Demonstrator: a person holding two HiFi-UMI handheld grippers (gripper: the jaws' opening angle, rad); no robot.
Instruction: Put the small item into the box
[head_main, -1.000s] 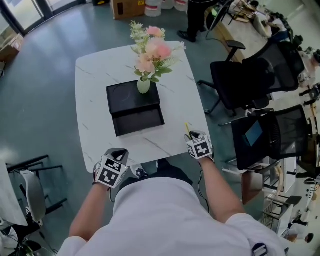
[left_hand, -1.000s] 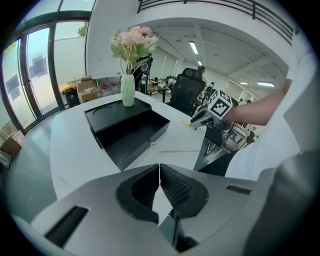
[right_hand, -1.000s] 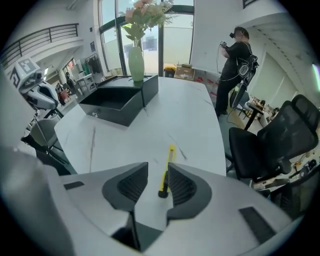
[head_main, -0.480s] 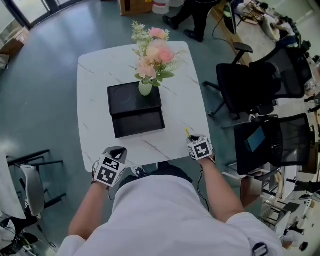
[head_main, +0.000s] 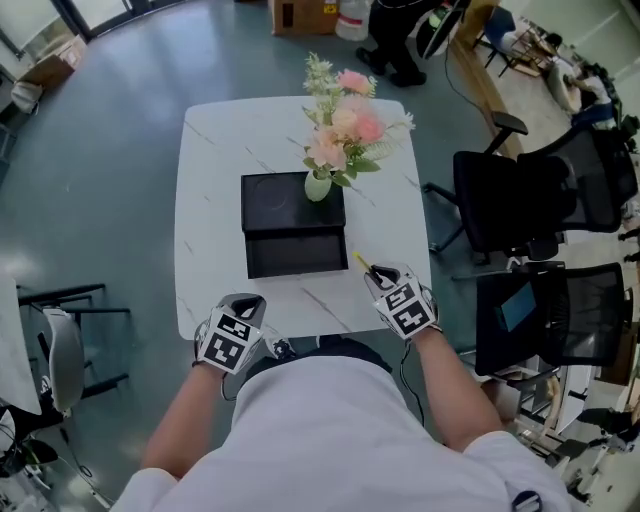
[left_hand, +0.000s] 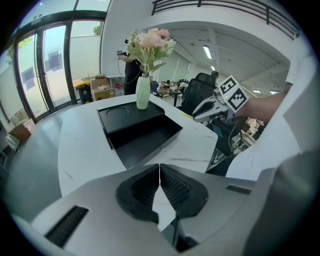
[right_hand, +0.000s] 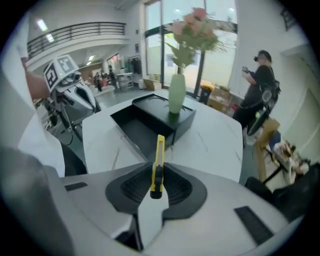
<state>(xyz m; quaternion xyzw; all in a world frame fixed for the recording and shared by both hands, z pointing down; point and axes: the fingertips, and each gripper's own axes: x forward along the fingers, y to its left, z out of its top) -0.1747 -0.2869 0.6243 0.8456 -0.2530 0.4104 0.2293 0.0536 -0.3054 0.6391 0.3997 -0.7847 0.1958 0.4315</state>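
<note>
A small yellow utility knife (right_hand: 159, 159) stands between the pads of my right gripper (right_hand: 157, 176), whose jaws are closing on it and hold it off the table. In the head view the knife (head_main: 360, 263) pokes out ahead of the right gripper (head_main: 375, 273), just right of the open black box (head_main: 296, 253). The box's empty tray (right_hand: 142, 129) lies straight beyond the knife tip. My left gripper (left_hand: 160, 167) is shut with nothing in it, near the table's front edge (head_main: 250, 303), short of the box (left_hand: 145, 134).
A pale green vase of pink flowers (head_main: 320, 184) stands on the box's lid (head_main: 280, 200). The white marble table (head_main: 210, 240) carries nothing else. Black office chairs (head_main: 520, 200) stand to the right. A person in black (right_hand: 259, 90) stands beyond the table.
My right gripper has moved left, from near the table's right edge to just beside the box, with the yellow knife in its jaws. The left gripper has stayed at the front edge.
</note>
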